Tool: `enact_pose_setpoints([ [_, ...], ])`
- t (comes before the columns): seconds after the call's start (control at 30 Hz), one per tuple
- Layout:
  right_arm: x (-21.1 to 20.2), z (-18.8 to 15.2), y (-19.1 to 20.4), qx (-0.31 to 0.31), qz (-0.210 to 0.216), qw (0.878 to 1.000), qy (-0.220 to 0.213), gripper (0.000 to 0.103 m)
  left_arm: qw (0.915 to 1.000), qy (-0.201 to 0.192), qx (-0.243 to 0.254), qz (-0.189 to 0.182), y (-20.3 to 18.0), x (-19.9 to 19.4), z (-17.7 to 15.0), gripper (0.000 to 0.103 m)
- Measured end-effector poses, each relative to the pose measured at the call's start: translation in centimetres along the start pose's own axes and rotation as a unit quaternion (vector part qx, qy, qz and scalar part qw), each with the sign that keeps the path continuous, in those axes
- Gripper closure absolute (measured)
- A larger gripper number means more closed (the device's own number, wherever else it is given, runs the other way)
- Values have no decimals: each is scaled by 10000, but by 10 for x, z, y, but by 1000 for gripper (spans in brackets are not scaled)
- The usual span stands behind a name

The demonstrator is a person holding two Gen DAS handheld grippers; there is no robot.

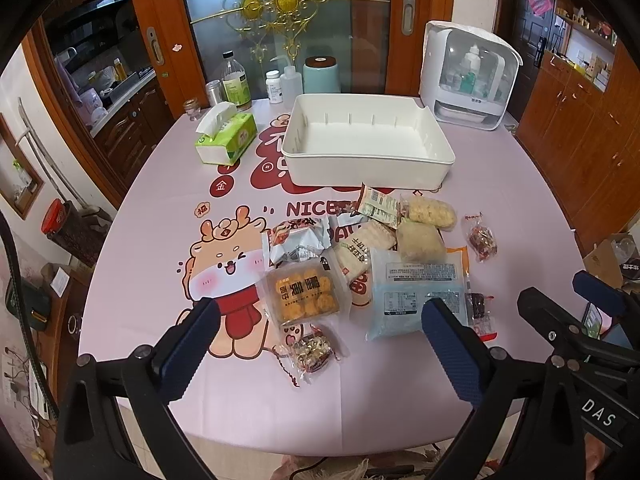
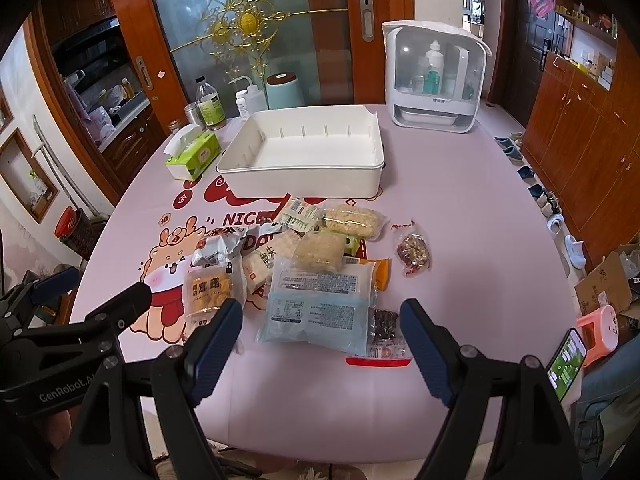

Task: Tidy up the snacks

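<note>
A white empty bin (image 1: 360, 168) (image 2: 304, 180) stands on the pink table. In front of it lies a pile of snack packs: a yellow cookie pack (image 1: 306, 294) (image 2: 208, 292), a big pale blue pack (image 1: 416, 296) (image 2: 316, 308), a silver pack (image 1: 296, 240), pale noodle blocks (image 1: 432, 212) (image 2: 352, 220), and small red candy bags (image 1: 314, 354) (image 2: 414, 252). My left gripper (image 1: 320, 344) is open and empty above the near edge, over the candy bag. My right gripper (image 2: 320, 344) is open and empty over the blue pack; it also shows in the left wrist view (image 1: 568, 304).
A green tissue box (image 1: 226, 138) (image 2: 194, 156) sits left of the bin. Bottles and a teal canister (image 1: 322, 76) line the far edge. A white cabinet appliance (image 1: 468, 76) (image 2: 434, 76) stands at the far right. Wooden cupboards and shoes (image 2: 548, 204) are on the right.
</note>
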State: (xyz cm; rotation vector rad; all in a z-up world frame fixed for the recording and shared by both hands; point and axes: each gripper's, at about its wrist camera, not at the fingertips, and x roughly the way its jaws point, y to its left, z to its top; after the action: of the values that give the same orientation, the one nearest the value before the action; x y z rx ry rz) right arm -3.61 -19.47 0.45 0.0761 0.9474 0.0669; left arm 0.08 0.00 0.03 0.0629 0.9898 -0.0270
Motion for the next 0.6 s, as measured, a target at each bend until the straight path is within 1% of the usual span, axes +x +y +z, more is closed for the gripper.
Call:
enact_pose_setpoints([
  [0.13, -2, 2, 1, 4, -7, 10000, 9, 21, 10000, 2, 2, -13, 2, -2, -4, 4],
  [0.2, -2, 2, 1, 5, -6, 10000, 6, 21, 10000, 9, 10, -27, 1, -2, -10, 4],
  [0.47, -3, 3, 0, 3, -5, 10000, 7, 21, 10000, 8, 7, -29, 2, -2, -11, 4],
  [0.6, -1, -2, 0, 47, -27, 10000, -6, 21, 10000, 3, 13, -22, 1, -2, -11, 4],
])
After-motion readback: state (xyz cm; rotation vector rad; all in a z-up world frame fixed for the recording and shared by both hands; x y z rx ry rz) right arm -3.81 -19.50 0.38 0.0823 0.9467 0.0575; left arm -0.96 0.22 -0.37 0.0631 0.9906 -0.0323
